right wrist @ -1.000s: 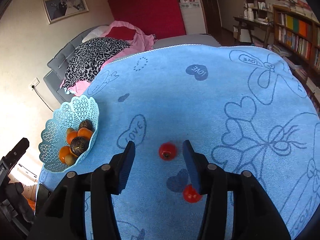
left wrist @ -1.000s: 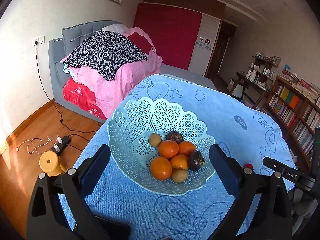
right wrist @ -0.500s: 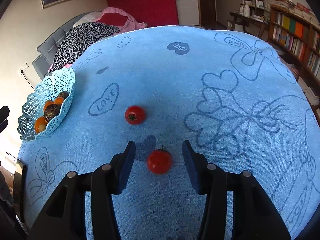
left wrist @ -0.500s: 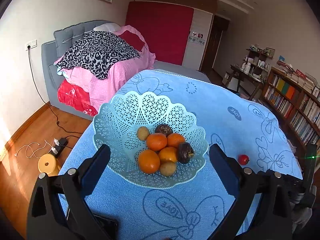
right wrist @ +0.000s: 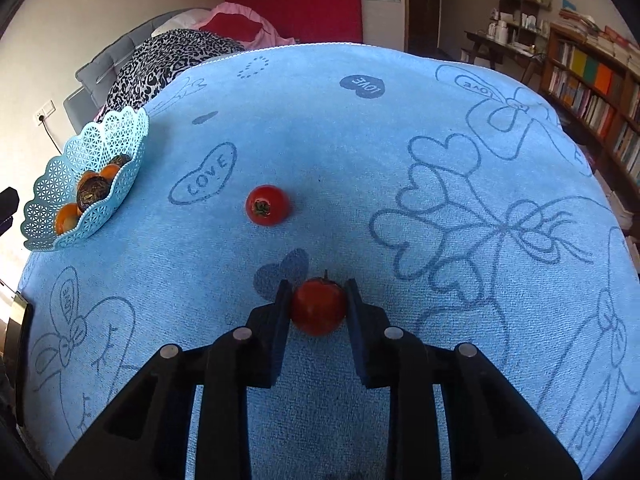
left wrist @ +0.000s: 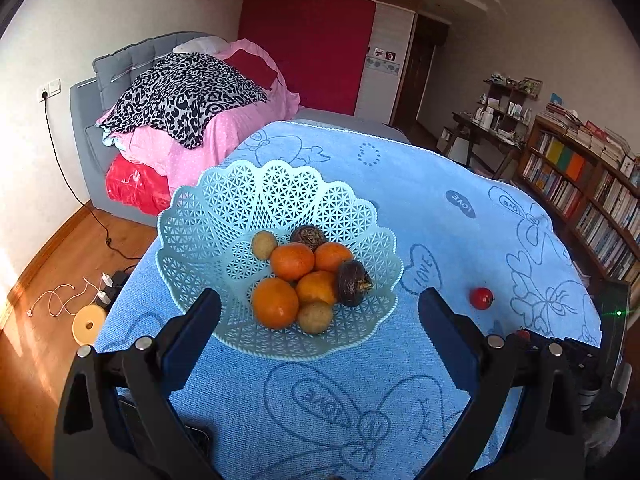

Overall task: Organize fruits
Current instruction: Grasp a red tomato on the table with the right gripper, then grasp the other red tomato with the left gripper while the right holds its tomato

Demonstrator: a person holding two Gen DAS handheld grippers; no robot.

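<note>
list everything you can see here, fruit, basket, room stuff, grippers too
basket: 1, pale blue lattice, left part of the cloth
oranges: 4, orange, in the basket
small round fruits: 2, tan, in the basket
dark fruits: 2, brown-purple, in the basket
tomatoes: 2, red, on the cloth; one loose, one gripped
cloth: 1, blue with heart prints, covers the surface
bedding: pink, leopard-print throw on top, behind the cloth
bookshelf: 1, brown, far right
left gripper: black, open, either side of the basket's near edge
right gripper: black, shut on the near tomato
</note>
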